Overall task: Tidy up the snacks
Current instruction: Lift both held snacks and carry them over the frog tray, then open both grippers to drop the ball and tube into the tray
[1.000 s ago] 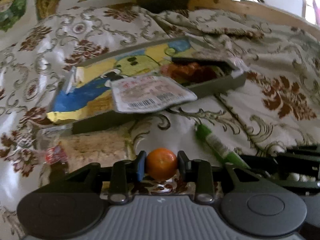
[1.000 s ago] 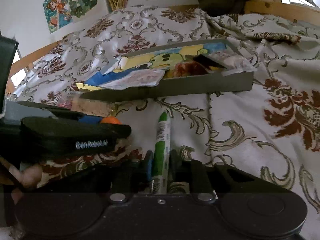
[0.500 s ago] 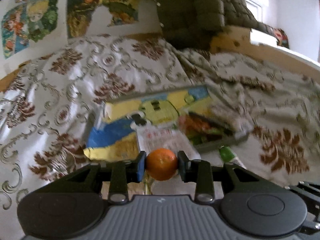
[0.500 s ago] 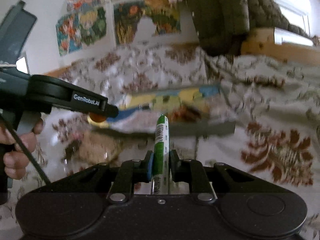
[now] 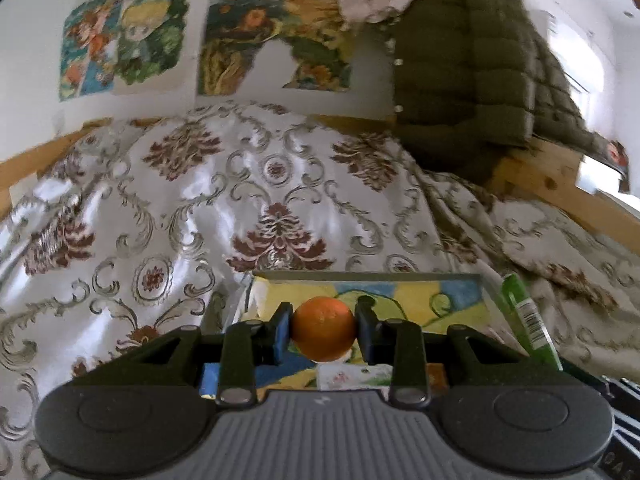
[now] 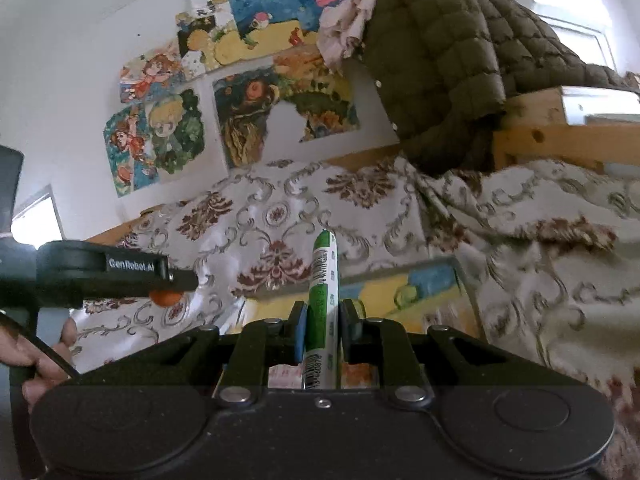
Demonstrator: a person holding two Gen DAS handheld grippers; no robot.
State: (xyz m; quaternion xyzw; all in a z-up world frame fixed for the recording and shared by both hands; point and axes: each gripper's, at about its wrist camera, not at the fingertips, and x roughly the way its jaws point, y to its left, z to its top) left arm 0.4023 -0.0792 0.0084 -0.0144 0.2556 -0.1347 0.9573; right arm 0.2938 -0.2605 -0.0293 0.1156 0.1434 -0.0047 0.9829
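My left gripper [image 5: 323, 322] is shut on a small orange [image 5: 323, 332], held in the air over the near part of a shallow grey box [image 5: 368, 277] with a yellow and blue picture on its bottom. My right gripper [image 6: 323, 320] is shut on a green and white snack stick [image 6: 323, 280] that points up and away, also above the box [image 6: 400, 274]. The stick [image 5: 524, 312] shows at the right of the left wrist view. The left gripper [image 6: 176, 280] with the orange [image 6: 166, 299] shows at the left of the right wrist view. A white packet [image 5: 352, 376] lies in the box below the orange.
A shiny floral bedspread [image 5: 180, 216] covers the bed around the box. Behind it are a wooden bed frame [image 5: 560, 184], a dark quilted jacket [image 5: 472, 80] hung over it, and cartoon posters [image 5: 128, 40] on the white wall. A hand [image 6: 44, 356] grips the left tool.
Both grippers have lifted off the bedspread with the orange and the stick and moved over the box. The views now tilt up toward the wall and jacket.
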